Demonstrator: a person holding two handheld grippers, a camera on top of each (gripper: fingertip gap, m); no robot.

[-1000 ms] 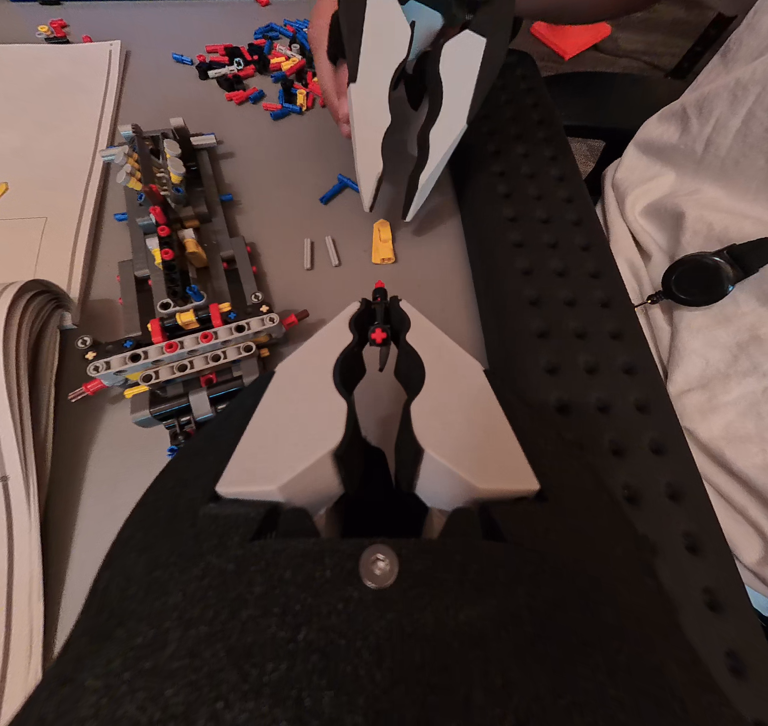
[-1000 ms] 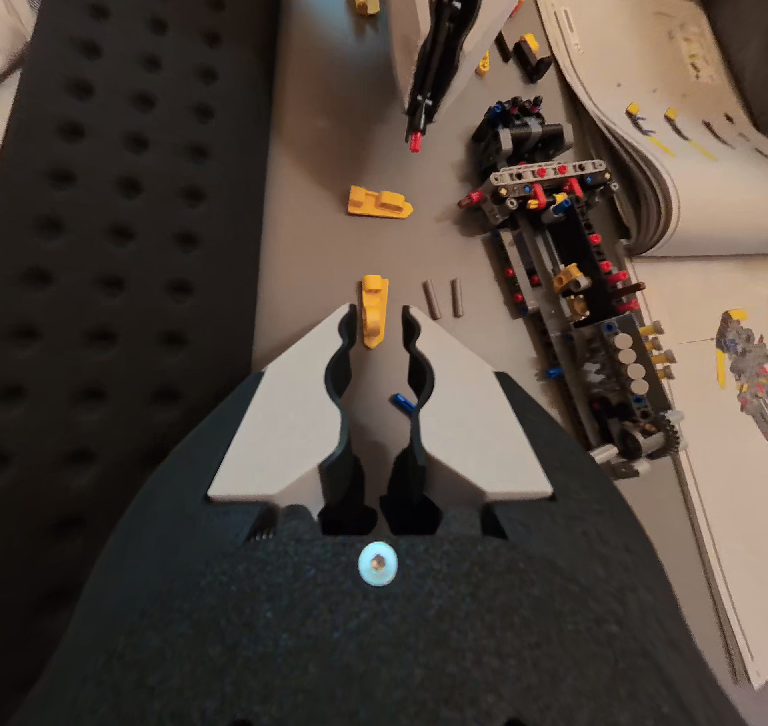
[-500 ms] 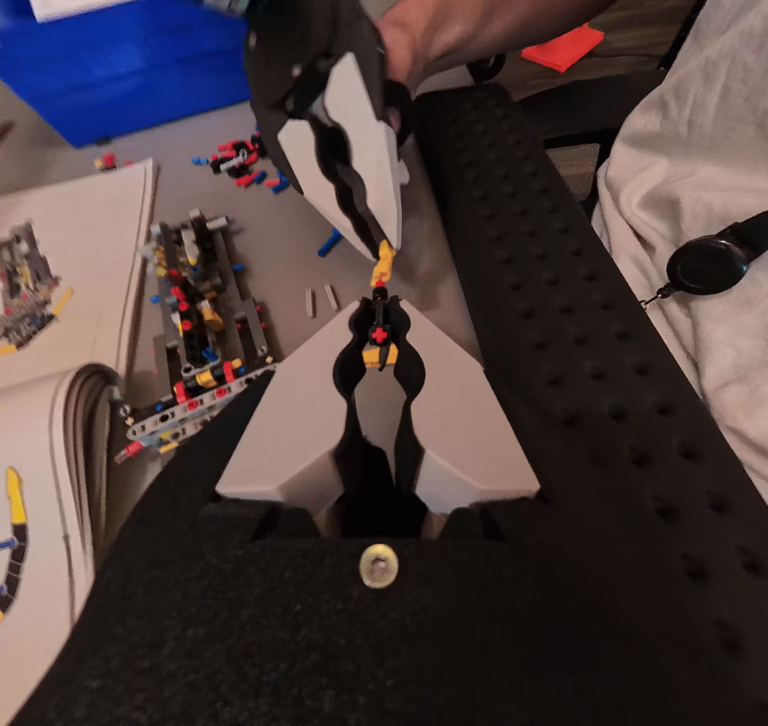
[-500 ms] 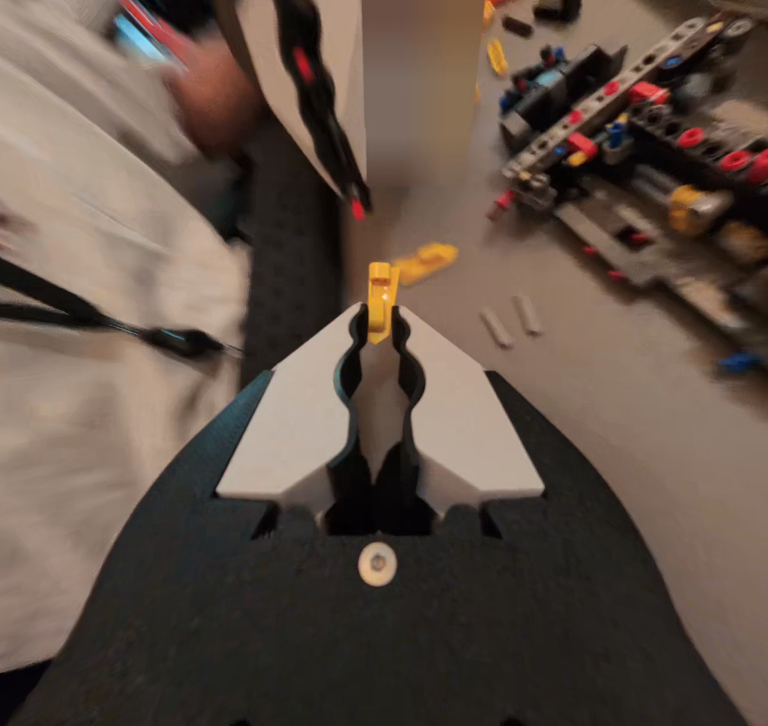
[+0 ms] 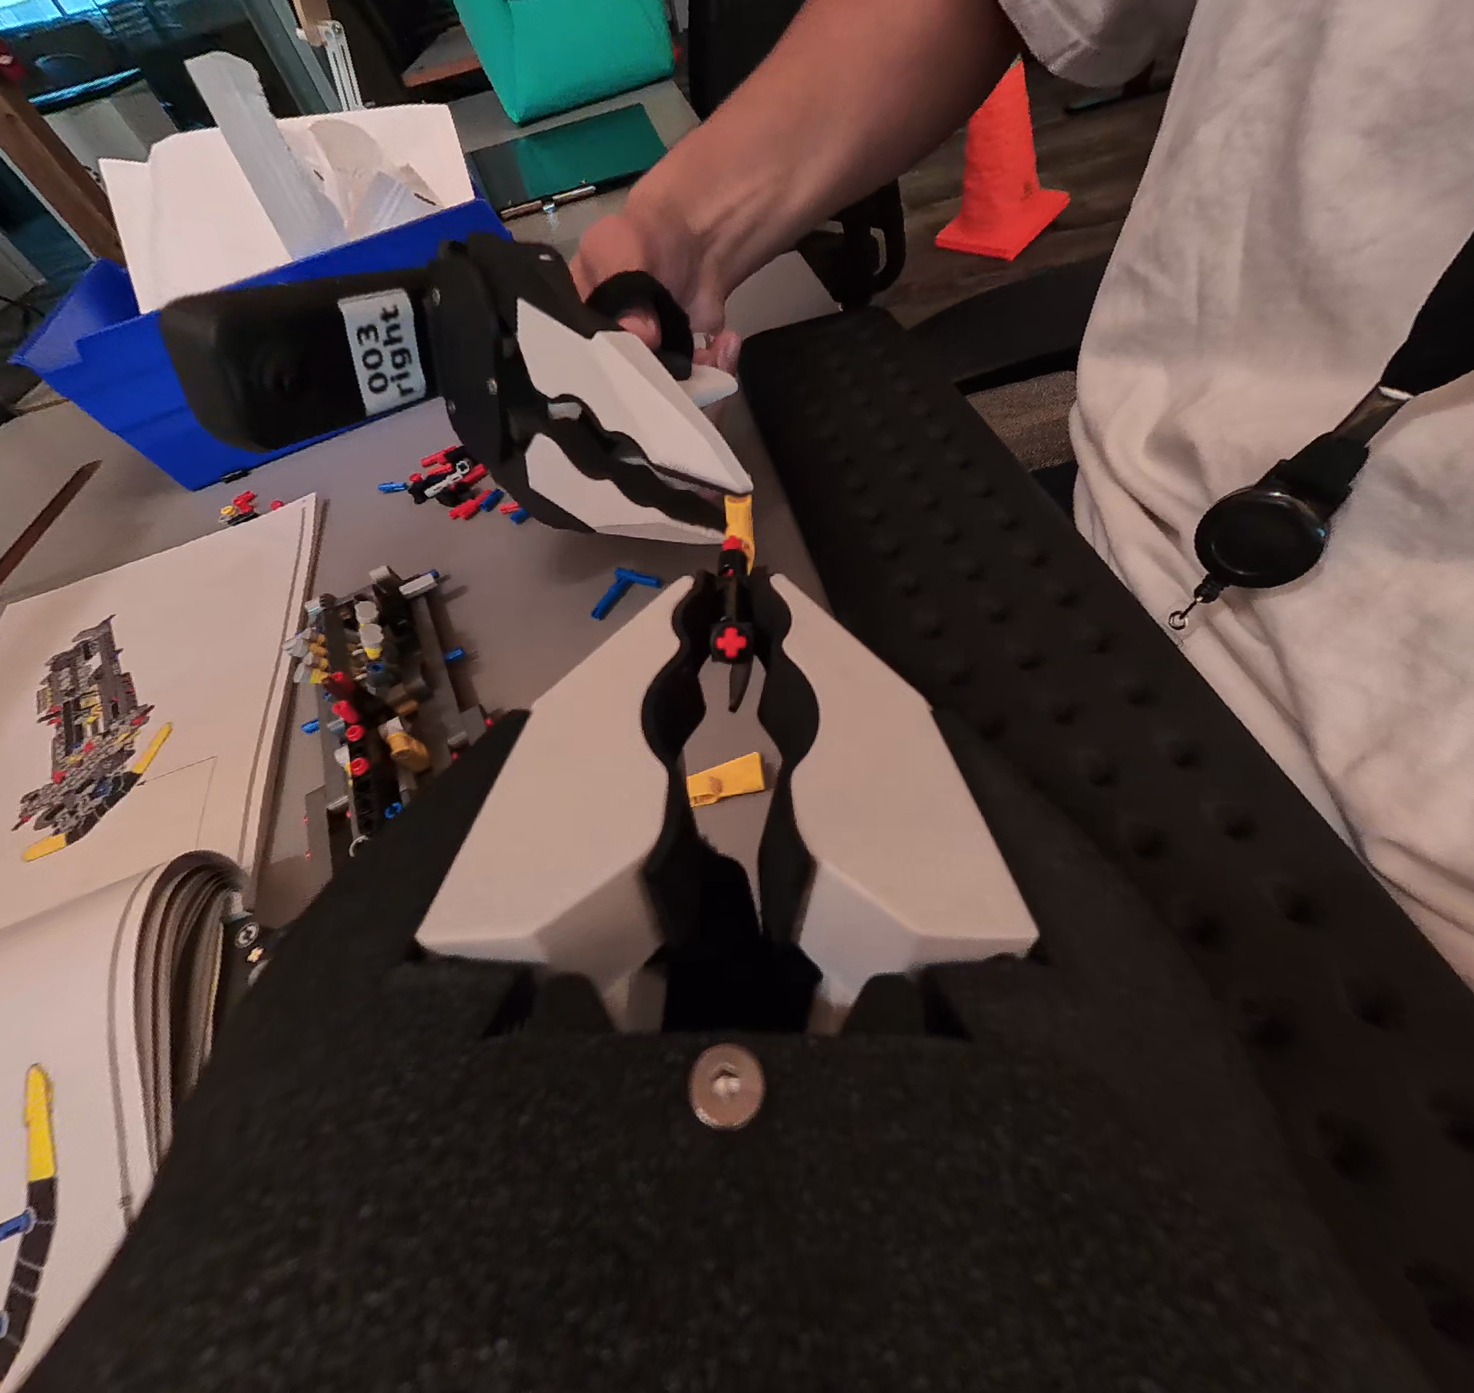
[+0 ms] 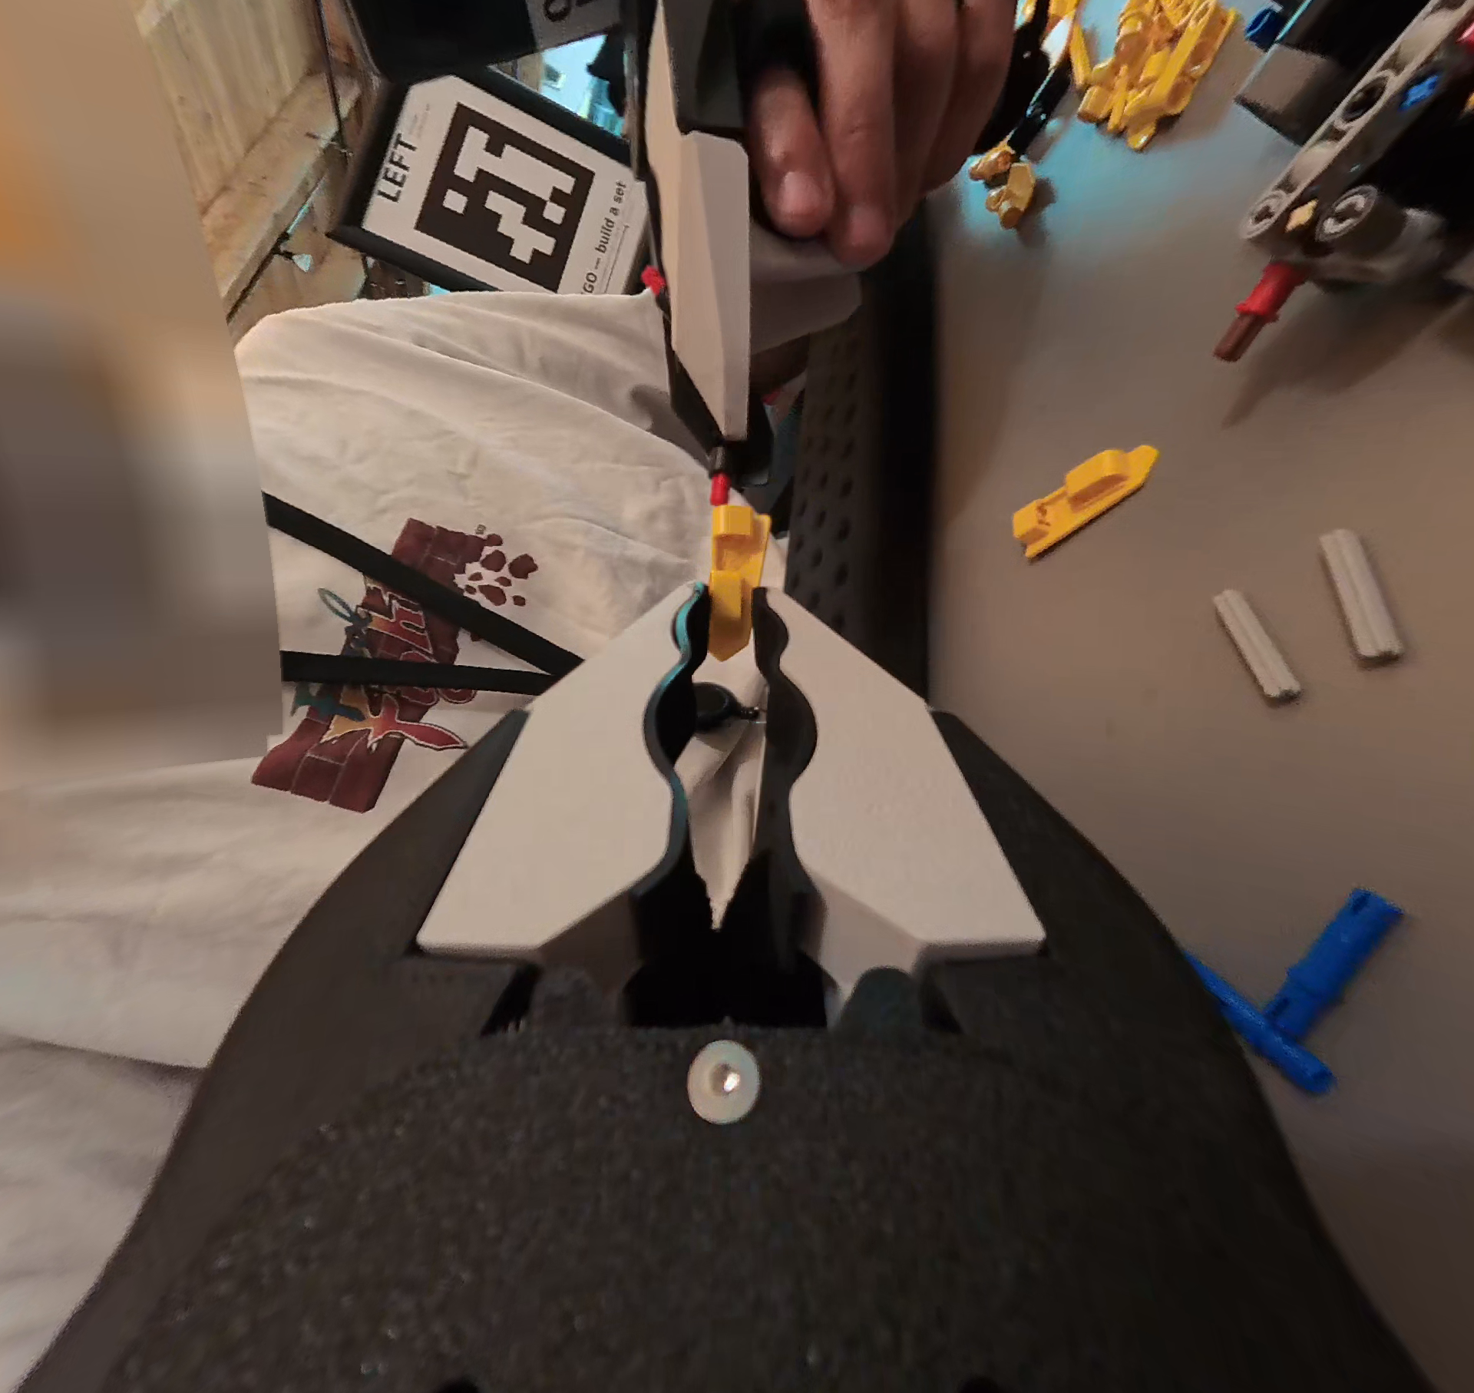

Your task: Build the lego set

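Observation:
My left gripper is shut on a black lego piece with a red axle, held above the table. My right gripper is shut on a small yellow lego piece. The two meet tip to tip: the red axle tip touches the yellow piece's end. In the left wrist view the right gripper comes from the upper left with the yellow piece. The partly built lego model lies on the grey table left of both grippers. A second yellow piece lies on the table.
An open instruction book lies at the left. A blue bin stands at the back. Loose red and blue pins, two grey axles, a blue piece and a yellow pile lie about. A black studded mat runs along the table edge. Left and right tips are no more than a few centimetres apart. Both grippers' tips are roughly 15 cm from the partly built lego model.
My right gripper shut on the yellow piece, lifted it off the table and brought it to the left gripper's red axle tip. Both grippers rose and tilted toward each other.

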